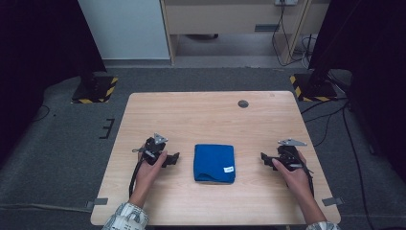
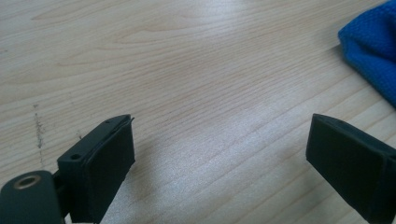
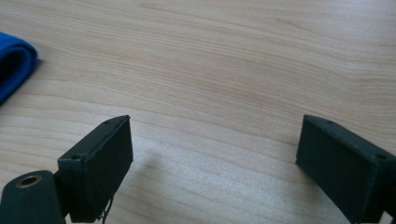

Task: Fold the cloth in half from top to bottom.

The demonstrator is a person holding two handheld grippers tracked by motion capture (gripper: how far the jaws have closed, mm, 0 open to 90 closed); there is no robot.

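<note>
A folded blue cloth [image 1: 214, 163] lay near the desk's [image 1: 201, 110] front edge, midway between its side edges, long axis running front to back, folded edge facing front. The left gripper [image 1: 173, 158] and right gripper [image 1: 264, 157] flanked it, jaws spread, empty.

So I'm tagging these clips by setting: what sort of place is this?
Probably a lab or recording studio, not a home. A bare wooden table stands on grey carpet, hazard-striped stand bases sit beside dark curtains, and cables trail across the floor. A folded blue cloth lies between the hand-held grippers.
</note>
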